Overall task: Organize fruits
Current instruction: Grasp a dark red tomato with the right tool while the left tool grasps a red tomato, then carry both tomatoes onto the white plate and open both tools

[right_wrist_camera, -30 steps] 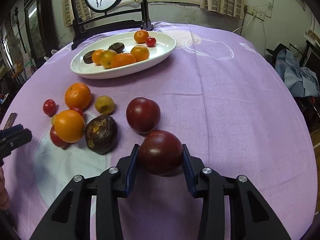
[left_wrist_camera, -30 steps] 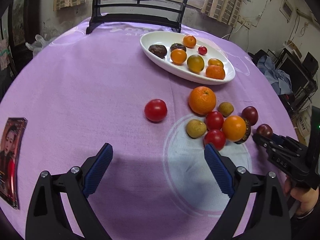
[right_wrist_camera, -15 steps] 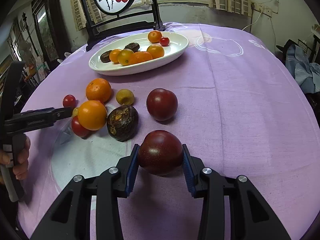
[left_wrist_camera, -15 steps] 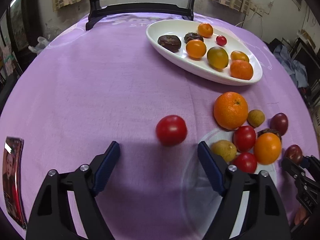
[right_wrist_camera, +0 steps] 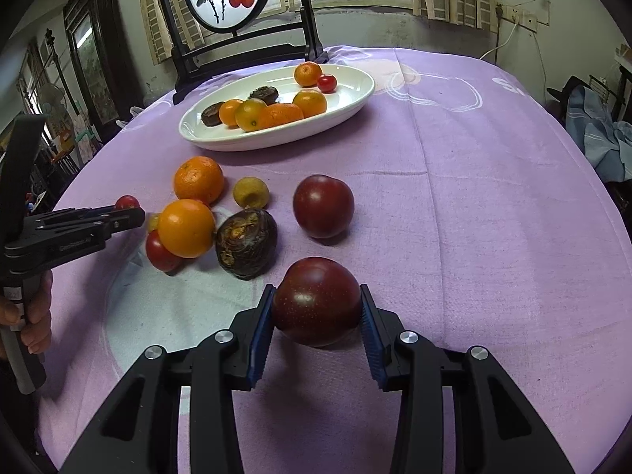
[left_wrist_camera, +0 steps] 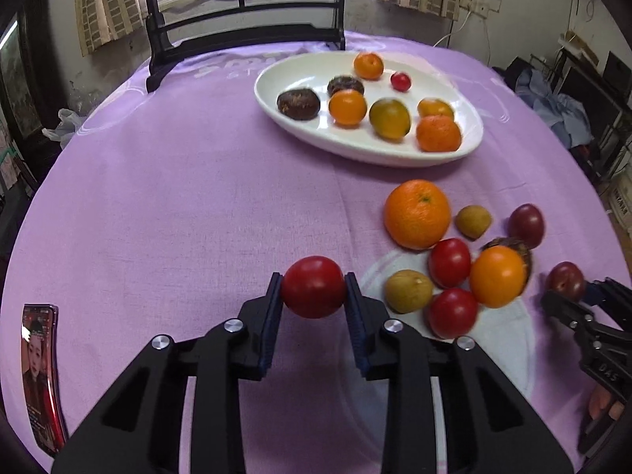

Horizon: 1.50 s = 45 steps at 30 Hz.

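While your left gripper (left_wrist_camera: 314,296) clamped the soft, smooth red tomato (left_wrist_camera: 314,286) at its widest girth, your right gripper (right_wrist_camera: 317,312) pinched the firmer, dark purple plum (right_wrist_camera: 316,300).

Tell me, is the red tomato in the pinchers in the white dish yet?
Not yet. The left gripper is shut on the red tomato, over the purple cloth. The white dish sits farther back.

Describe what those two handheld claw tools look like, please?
Both are matte black plastic. The left gripper and right gripper each have two angular fingers lined with ribbed blue pads and joined by silver round bolts. Small pale lettering marks their sides. A bare hand grips the left one's handle; no cables or sleeves show.
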Each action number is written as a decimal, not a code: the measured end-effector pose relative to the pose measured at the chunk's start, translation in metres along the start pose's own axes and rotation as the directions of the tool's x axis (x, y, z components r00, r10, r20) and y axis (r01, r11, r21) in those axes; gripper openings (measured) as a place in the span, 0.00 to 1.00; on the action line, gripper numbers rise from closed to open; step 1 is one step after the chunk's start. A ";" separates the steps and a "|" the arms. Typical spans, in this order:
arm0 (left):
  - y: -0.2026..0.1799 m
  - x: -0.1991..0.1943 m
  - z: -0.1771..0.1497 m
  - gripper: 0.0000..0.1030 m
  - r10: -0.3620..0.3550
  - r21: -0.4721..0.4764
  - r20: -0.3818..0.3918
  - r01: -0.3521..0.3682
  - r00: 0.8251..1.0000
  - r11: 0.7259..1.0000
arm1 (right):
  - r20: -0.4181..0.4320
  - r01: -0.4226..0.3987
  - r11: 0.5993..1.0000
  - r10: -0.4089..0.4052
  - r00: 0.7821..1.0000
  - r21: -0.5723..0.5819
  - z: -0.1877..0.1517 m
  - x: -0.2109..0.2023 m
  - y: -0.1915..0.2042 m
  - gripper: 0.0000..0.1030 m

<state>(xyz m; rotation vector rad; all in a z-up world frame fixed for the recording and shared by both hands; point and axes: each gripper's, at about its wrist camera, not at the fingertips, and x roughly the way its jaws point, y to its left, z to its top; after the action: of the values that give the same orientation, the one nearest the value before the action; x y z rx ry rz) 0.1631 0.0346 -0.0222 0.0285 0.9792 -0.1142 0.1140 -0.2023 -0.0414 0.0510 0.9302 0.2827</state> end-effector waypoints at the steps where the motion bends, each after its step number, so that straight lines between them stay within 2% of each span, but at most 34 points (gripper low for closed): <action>1: 0.001 -0.007 0.002 0.29 -0.015 -0.007 0.011 0.015 1.000 1.000 | 0.012 -0.011 1.000 0.011 1.000 -0.005 0.001 -0.004 0.002 0.40; 7: -0.011 -0.038 0.030 0.29 -0.094 0.010 0.080 0.094 0.992 0.996 | 0.055 -0.047 0.997 0.050 0.997 -0.062 0.019 -0.018 0.021 0.40; 12: -0.021 -0.038 0.074 0.29 -0.109 0.013 0.137 0.108 0.985 0.994 | 0.143 -0.010 0.990 0.031 0.989 -0.143 0.066 -0.026 0.037 0.40; 15: -0.025 -0.025 0.099 0.29 -0.076 0.000 0.150 0.077 0.986 0.997 | 0.165 -0.008 0.986 0.036 0.986 -0.167 0.096 -0.016 0.044 0.40; 19: -0.021 0.007 0.131 0.29 -0.040 -0.044 0.130 0.047 0.991 0.998 | 0.166 0.014 0.980 0.020 0.986 -0.198 0.132 0.015 0.054 0.40; 23: -0.017 0.034 0.150 0.29 -0.001 -0.067 0.121 0.010 0.993 0.998 | 0.135 0.060 0.975 -0.032 0.990 -0.212 0.154 0.054 0.060 0.40; 26: -0.015 0.054 0.158 0.29 0.069 -0.062 0.121 -0.062 0.990 0.996 | 0.095 0.073 0.977 -0.055 0.994 -0.198 0.166 0.081 0.058 0.41; 29: -0.012 0.069 0.164 0.30 0.050 -0.086 0.090 -0.042 0.995 0.995 | 0.054 0.070 0.984 -0.061 0.997 -0.165 0.170 0.099 0.051 0.41; 30: -0.011 0.070 0.164 0.34 0.048 -0.094 0.094 -0.040 0.994 0.995 | 0.051 0.067 0.985 -0.060 0.997 -0.158 0.171 0.102 0.049 0.42; 31: -0.011 0.070 0.164 0.44 0.049 -0.097 0.099 -0.039 0.994 0.995 | 0.060 0.073 0.986 -0.065 0.996 -0.149 0.170 0.101 0.048 0.42; 32: -0.011 0.068 0.163 0.51 0.047 -0.096 0.105 -0.037 0.993 0.995 | 0.076 0.080 0.987 -0.070 0.995 -0.139 0.169 0.098 0.046 0.48; 34: -0.010 0.061 0.161 0.59 0.027 -0.094 0.113 -0.016 0.993 0.995 | 0.093 0.070 0.989 -0.058 0.994 -0.131 0.165 0.091 0.043 0.52; 37: -0.009 0.047 0.154 0.62 0.043 -0.107 0.131 -0.029 0.990 0.994 | 0.117 0.075 0.990 -0.062 0.991 -0.117 0.160 0.076 0.038 0.53; 40: -0.004 0.030 0.141 0.68 0.028 -0.130 0.134 -0.010 0.991 0.991 | 0.132 0.056 0.994 -0.043 0.990 -0.097 0.150 0.056 0.031 0.55; 42: -0.002 0.019 0.130 0.70 0.018 -0.144 0.144 0.003 0.989 0.990 | 0.145 0.052 0.995 -0.039 0.989 -0.089 0.140 0.043 0.028 0.60; 45: -0.005 0.004 0.110 0.72 0.003 -0.139 0.154 0.019 0.988 0.990 | 0.141 0.043 0.995 -0.030 0.990 -0.090 0.123 0.028 0.026 0.60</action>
<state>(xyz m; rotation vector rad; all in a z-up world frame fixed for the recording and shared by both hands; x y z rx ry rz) 0.2560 0.0212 0.0364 -0.1121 0.8314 -0.0535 0.2224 -0.1606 0.0143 -0.0316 0.7771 0.2842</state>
